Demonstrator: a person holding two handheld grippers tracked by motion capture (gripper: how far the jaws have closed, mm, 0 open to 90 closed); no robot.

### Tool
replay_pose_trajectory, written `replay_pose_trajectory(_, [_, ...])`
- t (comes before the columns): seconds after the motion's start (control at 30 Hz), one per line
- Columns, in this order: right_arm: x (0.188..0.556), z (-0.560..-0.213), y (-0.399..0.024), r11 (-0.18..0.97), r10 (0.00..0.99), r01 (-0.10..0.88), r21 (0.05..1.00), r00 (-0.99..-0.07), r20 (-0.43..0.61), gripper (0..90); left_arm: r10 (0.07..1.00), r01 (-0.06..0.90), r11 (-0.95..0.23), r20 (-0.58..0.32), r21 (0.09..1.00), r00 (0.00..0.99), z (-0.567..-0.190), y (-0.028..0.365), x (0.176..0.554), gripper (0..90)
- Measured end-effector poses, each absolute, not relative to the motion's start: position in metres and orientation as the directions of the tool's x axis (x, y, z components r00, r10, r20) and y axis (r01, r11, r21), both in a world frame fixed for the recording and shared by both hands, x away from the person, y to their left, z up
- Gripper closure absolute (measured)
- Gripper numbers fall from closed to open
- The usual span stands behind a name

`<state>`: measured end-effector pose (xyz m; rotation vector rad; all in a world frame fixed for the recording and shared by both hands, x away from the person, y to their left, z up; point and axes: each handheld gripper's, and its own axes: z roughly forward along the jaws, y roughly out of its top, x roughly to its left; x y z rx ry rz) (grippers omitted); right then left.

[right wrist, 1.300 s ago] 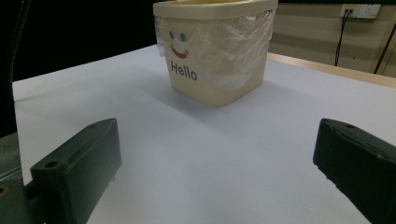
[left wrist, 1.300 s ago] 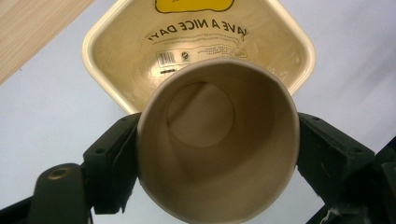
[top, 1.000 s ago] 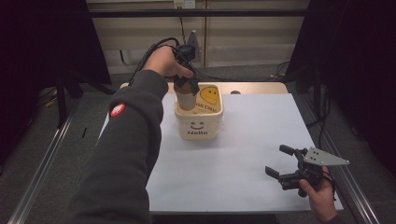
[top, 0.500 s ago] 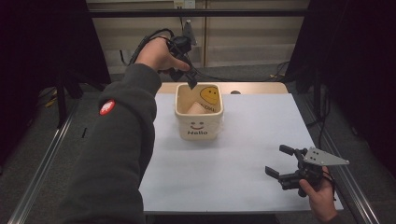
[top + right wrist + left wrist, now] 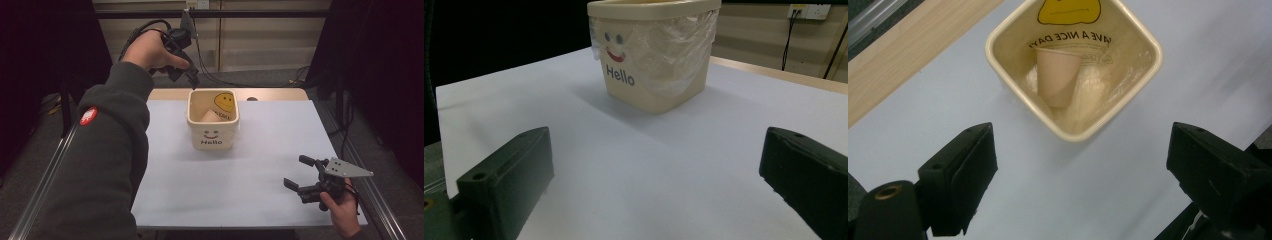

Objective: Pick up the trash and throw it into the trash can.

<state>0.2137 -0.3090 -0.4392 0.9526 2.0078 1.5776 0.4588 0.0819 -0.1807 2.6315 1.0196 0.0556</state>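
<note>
Cream bin [image 5: 212,131]: mid-worktop [image 5: 260,165], holds paper cup [image 5: 1058,75].
Cup axis: tilted, rim toward smiley wall.
Left gripper [image 5: 192,80]: above bin, fingers just opening, empty.
Right gripper [image 5: 299,175]: fingers wide, empty.

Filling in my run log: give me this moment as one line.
left gripper: open, empty, above bin, jaws just opening | cup: in bin, tilted | right gripper: open, empty, near table edge

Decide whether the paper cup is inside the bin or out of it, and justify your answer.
Inside. The paper cup lies tipped against the inner wall of the cream bin, below its rim.
</note>
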Motion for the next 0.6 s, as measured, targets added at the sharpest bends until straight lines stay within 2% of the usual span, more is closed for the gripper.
replay_pose_trajectory(0.4, [0.213,-0.44,-0.31,0.114,0.736,0.267,0.957,-0.67,0.099,0.4,0.674,0.663,-0.67,-0.103,0.334,0.732,-0.195,0.109,0.451,11.1])
replay_pose_trajectory(0.6, [0.213,-0.441,-0.31,0.123,0.735,0.267,0.956,-0.672,0.093,0.4,0.675,0.658,-0.652,-0.108,0.376,0.73,-0.203,0.122,0.443,10.2])
